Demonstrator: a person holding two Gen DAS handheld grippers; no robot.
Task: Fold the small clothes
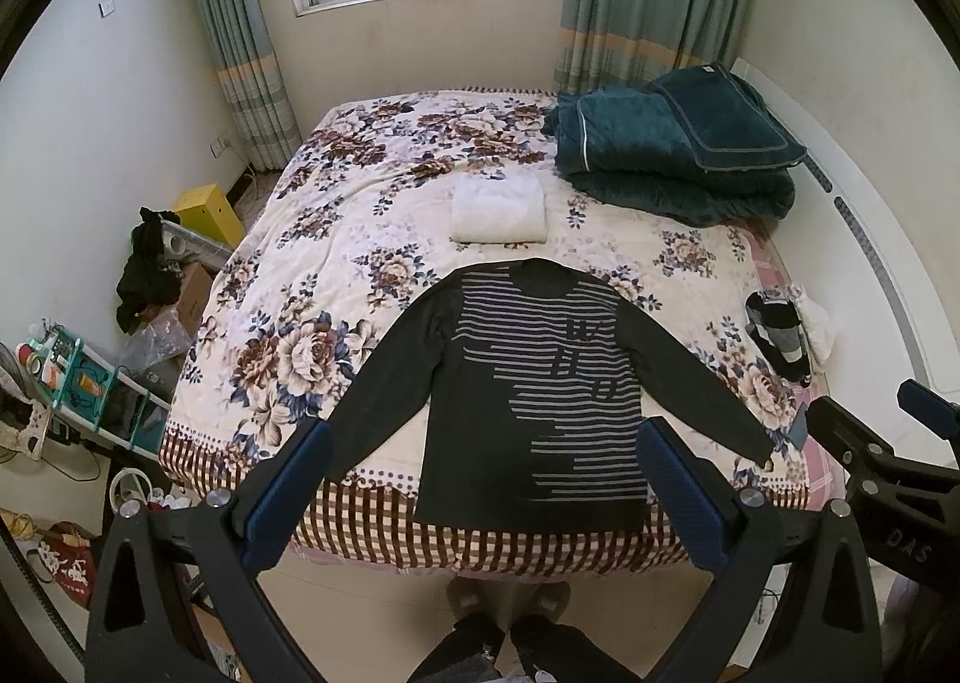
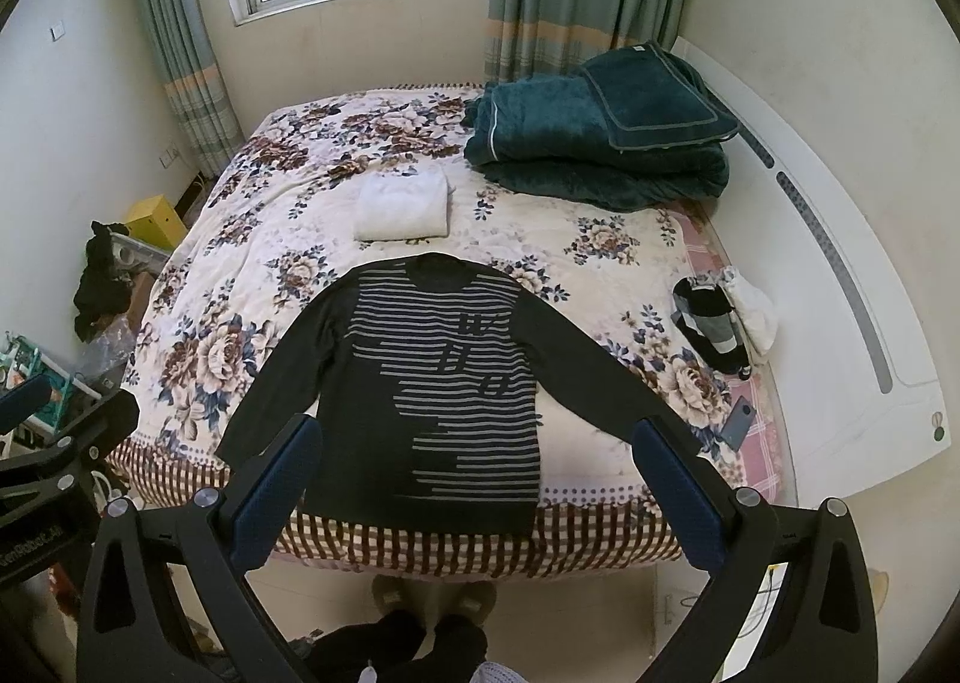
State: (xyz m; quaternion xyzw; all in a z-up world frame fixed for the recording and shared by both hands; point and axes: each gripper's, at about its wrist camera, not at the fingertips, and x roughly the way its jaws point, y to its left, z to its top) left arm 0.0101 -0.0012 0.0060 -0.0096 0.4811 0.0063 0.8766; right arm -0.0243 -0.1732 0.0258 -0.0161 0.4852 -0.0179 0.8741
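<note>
A dark long-sleeved sweater with grey stripes lies flat on the bed, sleeves spread out, hem at the near edge. A folded white garment rests beyond its collar. My left gripper hangs open above the bed's near edge with nothing between its blue-padded fingers. In its own view my right gripper is open and empty too, held above the hem. The right gripper also shows at the right edge of the left wrist view.
The floral bedspread covers the bed. A folded teal blanket sits at the far right. A small pile of dark and white clothes and a phone lie at the right edge. Clutter and boxes fill the floor left. A person's feet stand below.
</note>
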